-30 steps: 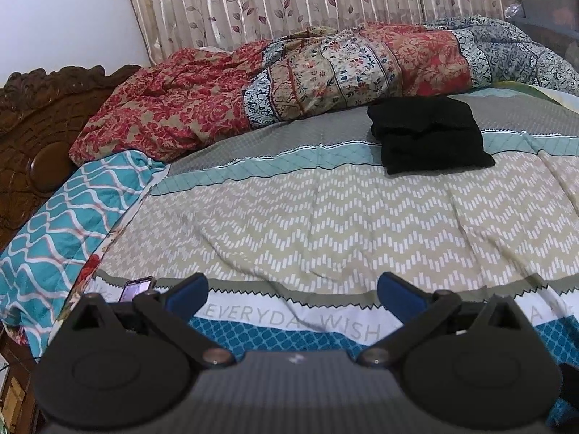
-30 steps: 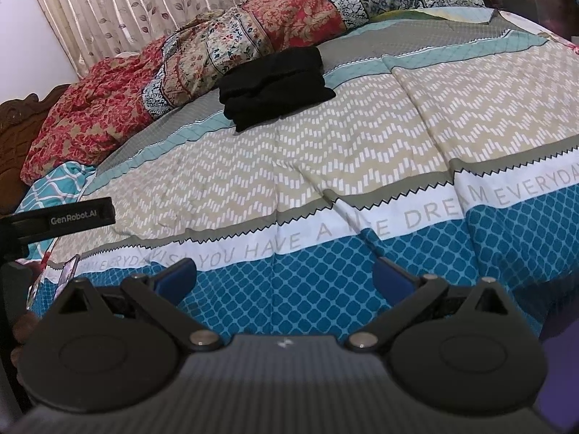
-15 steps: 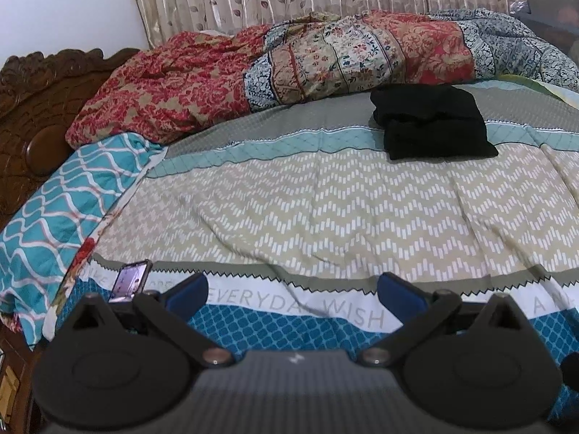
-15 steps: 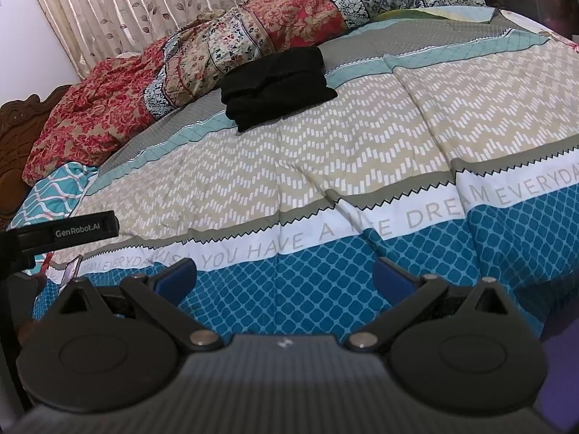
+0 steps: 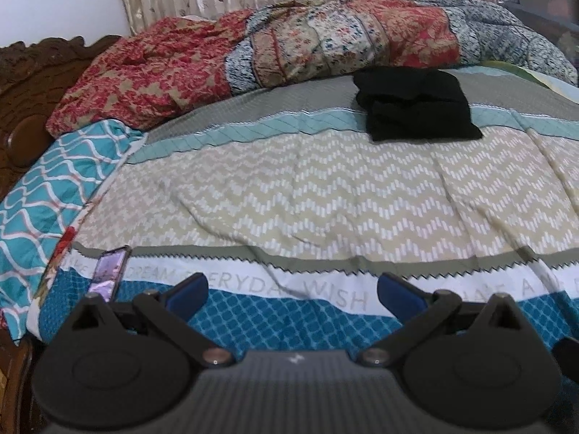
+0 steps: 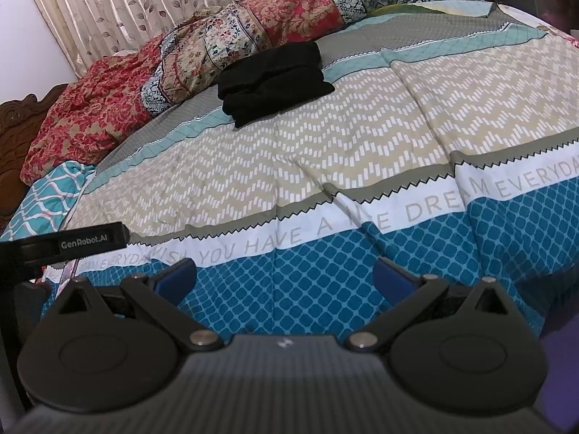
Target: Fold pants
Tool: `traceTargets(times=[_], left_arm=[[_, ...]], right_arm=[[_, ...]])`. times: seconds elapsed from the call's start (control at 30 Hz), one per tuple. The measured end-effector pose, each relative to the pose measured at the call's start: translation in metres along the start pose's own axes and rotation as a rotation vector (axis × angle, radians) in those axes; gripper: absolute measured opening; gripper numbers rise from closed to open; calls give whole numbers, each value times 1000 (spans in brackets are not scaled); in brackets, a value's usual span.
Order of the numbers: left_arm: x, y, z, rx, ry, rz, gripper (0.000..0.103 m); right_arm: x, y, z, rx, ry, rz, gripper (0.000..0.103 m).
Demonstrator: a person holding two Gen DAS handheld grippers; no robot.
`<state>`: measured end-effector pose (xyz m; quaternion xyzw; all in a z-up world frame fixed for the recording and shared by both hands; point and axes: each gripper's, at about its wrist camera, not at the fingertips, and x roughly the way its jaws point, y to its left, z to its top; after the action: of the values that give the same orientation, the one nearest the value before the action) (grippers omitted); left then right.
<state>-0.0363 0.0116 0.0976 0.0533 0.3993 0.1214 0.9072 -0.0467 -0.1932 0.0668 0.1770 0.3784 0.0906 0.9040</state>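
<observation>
Left claw [image 5: 292, 291] raised slightly; phone [image 5: 108, 271] more exposed; pants [image 5: 416, 103] unmoved.

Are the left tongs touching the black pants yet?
Apart. The left wrist view shows the left tongs open over the blue band of the bedspread, with the folded black pants far across it.

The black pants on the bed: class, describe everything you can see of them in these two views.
The black pants are a soft, matte, dark cloth, already folded into a compact, roughly rectangular bundle with stacked layers showing at its near left edge. The bundle lies flat on the patterned bedspread, across its grey and teal bands, just in front of the heaped floral quilt. Nothing grips it: both open tongs are far away.
</observation>
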Motion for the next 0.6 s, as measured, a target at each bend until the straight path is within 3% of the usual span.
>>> traceTargets(times=[0.13,0.6], left_arm=[[-6,-2,0,1,2,-54,103],[-45,-11,14,-2,-111,-135,103]], right_arm=[[-2,-1,1,0,-10,-1,103],[-22,-11,12,25,-64,1,103]])
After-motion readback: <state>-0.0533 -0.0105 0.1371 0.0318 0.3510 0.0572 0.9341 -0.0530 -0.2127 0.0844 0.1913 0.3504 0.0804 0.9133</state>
